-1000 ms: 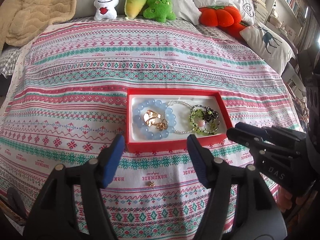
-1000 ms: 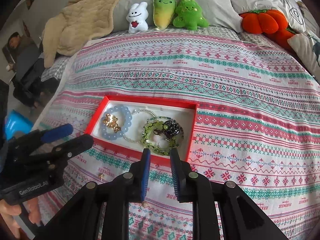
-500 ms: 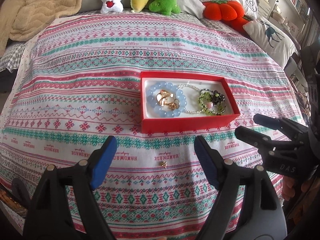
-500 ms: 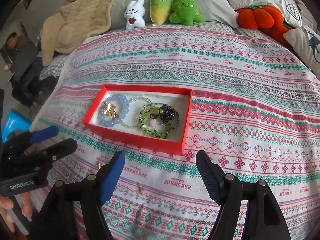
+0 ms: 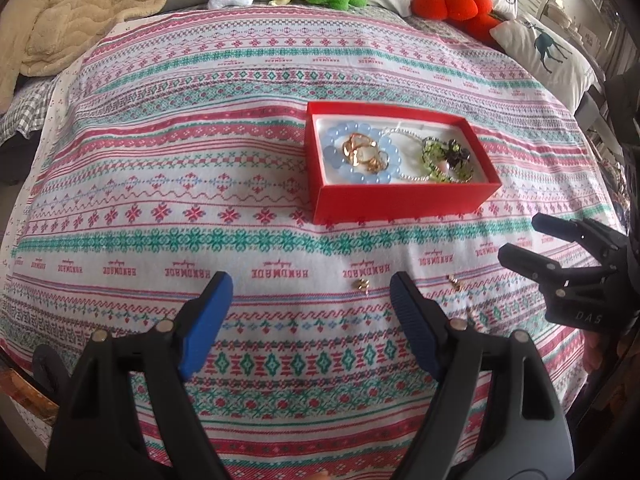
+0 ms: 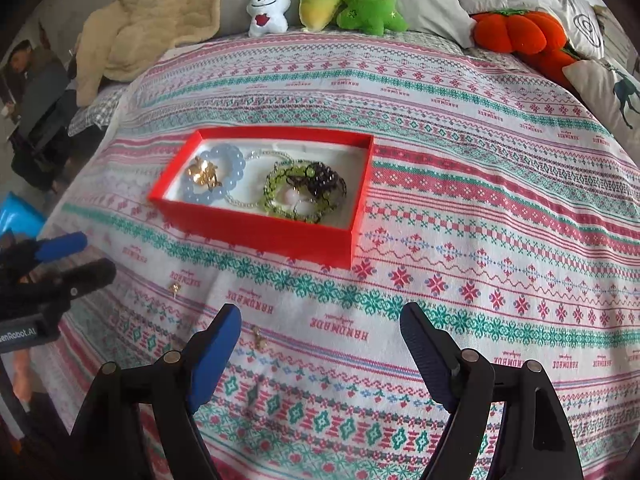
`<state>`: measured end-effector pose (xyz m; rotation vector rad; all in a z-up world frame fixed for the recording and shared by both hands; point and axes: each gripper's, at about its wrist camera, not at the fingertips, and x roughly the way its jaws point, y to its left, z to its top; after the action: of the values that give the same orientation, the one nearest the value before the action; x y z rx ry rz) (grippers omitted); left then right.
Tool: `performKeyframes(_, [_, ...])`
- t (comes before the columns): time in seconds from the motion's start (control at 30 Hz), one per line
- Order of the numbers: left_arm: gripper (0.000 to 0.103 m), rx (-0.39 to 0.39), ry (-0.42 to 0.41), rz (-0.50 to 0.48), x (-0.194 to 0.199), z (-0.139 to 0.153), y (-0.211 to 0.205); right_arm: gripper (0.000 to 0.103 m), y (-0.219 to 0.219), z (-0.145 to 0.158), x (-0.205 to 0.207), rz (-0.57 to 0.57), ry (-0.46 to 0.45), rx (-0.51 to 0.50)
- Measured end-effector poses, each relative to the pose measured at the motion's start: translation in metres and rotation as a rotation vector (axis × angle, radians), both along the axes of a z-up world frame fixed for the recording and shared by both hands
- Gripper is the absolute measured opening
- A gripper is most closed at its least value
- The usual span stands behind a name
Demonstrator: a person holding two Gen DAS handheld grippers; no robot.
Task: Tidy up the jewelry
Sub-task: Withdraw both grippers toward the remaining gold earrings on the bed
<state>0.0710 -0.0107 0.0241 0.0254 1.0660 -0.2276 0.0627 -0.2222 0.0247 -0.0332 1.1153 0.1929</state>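
A red box (image 5: pixel 404 200) (image 6: pixel 256 234) sits on the patterned bedspread. It holds a blue bead bracelet (image 5: pixel 335 162) (image 6: pixel 236 168), gold pieces (image 5: pixel 362 152), a clear bead bracelet (image 5: pixel 404 132) and a green bead bracelet (image 5: pixel 434 156) (image 6: pixel 276 188). Small gold earrings lie loose on the cloth in front of the box (image 5: pixel 362 285) (image 5: pixel 454 280) (image 6: pixel 261 338) (image 6: pixel 175 288). My left gripper (image 5: pixel 310 312) is open and empty, near one earring. My right gripper (image 6: pixel 320 344) is open and empty, with an earring by its left finger.
Plush toys (image 6: pixel 320 0) and pillows (image 5: pixel 548 48) line the head of the bed, with an orange pumpkin cushion (image 6: pixel 516 32) at the right. A beige blanket (image 5: pixel 80 8) lies at the far left. The bed edge drops off at the left in the right wrist view.
Both grippers have pulled back from the box toward the near edge of the bed. The right gripper went from nearly shut to wide open. More loose earrings have come into view.
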Motion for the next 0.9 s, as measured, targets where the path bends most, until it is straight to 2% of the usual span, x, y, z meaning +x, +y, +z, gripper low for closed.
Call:
performKeyframes(0.27, [0.081, 0.062, 0.028, -0.036, -0.011, -0.017, 0.006, 0.083, -0.003, -0.017, -0.015, 0.032, 0.040, -0.038])
performKeyframes(0.6, [0.081, 0.095, 0.048, -0.072, -0.024, -0.034, 0.012, 0.083, -0.014, -0.038, -0.028, 0.038, 0.087, -0.069])
performKeyframes(0.77, [0.081, 0.087, 0.071, -0.086, -0.028, -0.044, 0.015, 0.084, -0.015, -0.052, -0.030, 0.033, 0.125, -0.081])
performKeyframes(0.9, [0.081, 0.056, 0.081, -0.103, -0.028, -0.051, 0.018, 0.090, -0.014, -0.056, -0.033, 0.030, 0.117, -0.086])
